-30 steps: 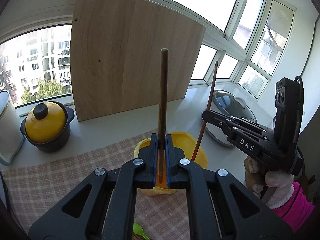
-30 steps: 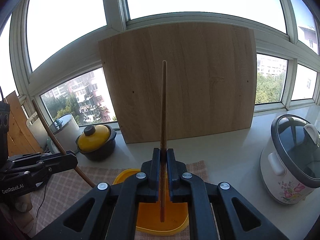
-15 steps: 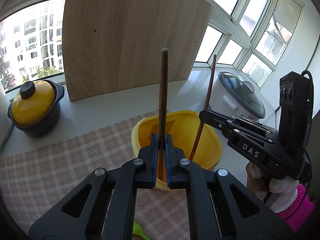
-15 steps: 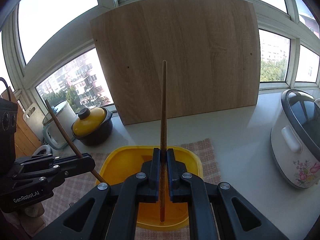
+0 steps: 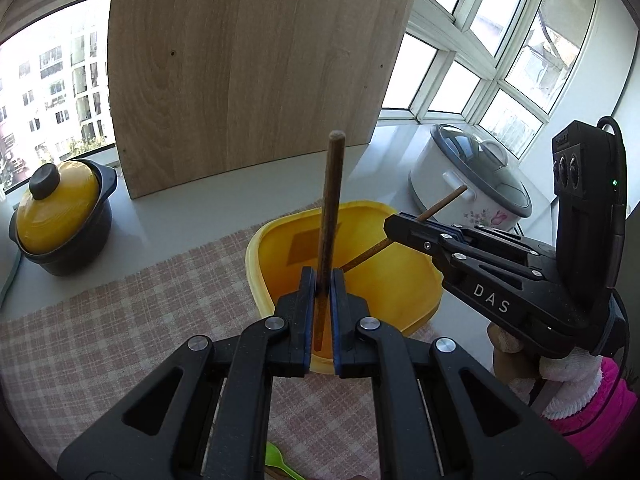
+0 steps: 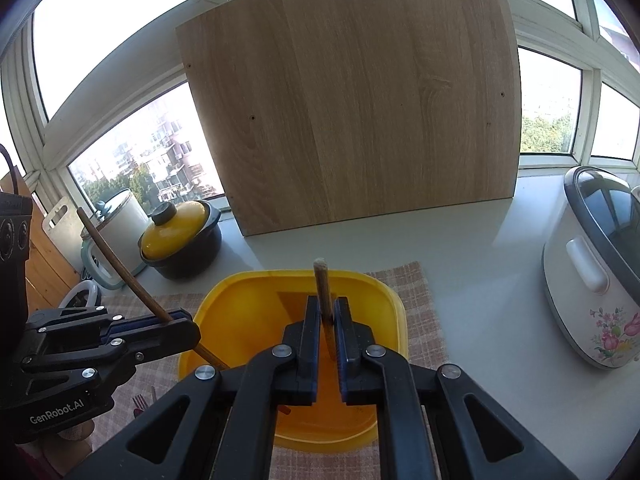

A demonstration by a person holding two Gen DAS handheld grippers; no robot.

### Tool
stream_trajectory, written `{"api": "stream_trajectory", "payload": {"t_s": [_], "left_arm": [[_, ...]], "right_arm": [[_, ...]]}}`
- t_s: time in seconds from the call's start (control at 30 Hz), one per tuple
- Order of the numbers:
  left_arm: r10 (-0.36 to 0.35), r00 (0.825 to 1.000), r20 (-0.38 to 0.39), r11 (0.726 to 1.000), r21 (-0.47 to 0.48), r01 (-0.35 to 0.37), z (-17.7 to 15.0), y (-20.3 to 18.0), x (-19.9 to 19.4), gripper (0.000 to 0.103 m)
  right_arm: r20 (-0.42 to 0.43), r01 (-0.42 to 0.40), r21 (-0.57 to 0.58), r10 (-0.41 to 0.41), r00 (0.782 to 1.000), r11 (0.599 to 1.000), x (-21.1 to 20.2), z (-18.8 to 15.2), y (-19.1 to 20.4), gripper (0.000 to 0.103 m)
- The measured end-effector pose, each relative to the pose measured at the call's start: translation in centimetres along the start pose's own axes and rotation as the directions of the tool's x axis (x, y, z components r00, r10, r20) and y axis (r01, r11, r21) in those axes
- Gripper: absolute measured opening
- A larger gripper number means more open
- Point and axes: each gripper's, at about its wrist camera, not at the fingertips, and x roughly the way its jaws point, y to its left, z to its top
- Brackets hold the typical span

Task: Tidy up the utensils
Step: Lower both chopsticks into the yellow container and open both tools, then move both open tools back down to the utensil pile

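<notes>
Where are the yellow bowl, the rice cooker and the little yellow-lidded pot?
yellow bowl (image 6: 256,300), right wrist view, bare inner wall.
rice cooker (image 6: 592,304), right wrist view, white side.
yellow-lidded pot (image 5: 60,204), left wrist view, lid.

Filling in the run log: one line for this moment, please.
left tongs: shut on brown wooden chopstick | right tongs: shut on second chopstick | both over yellow plastic bowl

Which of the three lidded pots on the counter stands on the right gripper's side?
The white flowered rice cooker with the grey glass lid, right of the yellow bowl. The black yellow-lidded pot and the white canister stand to its left.
</notes>
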Motion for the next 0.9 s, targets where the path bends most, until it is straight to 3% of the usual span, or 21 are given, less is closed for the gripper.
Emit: {"api": "stream_trajectory", "payload": {"t_s": [0.07,0.1,0.13,0.6,0.9], "left_arm": [[0.004,1.000,-0.006,1.000,0.000,-0.004,0.0,0.0,-0.1,0.017],[0.006,1.000,-0.003,1.000,0.002,-0.006,0.0,0.0,-0.2,0.031],[0.010,1.000,0.004,1.000,0.007,-0.010,-0.1,-0.1,-0.4,0.039],[0.041,0.997,0.066,0.999,0.001,-0.042,-1.6,1.5,-4.6,0.040],[0.100,0.990,0.103,0.993,-0.065,-0.094,-4.8,5.0,-9.1,0.040]], "right_arm": [[0.005,0.001,0.001,-0.001,1.000,1.000,-0.2,0.0,0.0,0.022],[0.012,0.005,0.001,-0.005,1.000,1.000,-0.4,0.0,0.1,0.025],[0.018,0.006,0.000,-0.006,1.000,1.000,-0.5,0.0,0.1,0.027],[0.047,-0.012,-0.014,0.013,0.999,1.000,-3.2,-0.9,0.8,0.037],[0.044,-0.083,-0.075,0.086,0.995,0.994,-5.8,-2.7,2.7,0.039]]}}
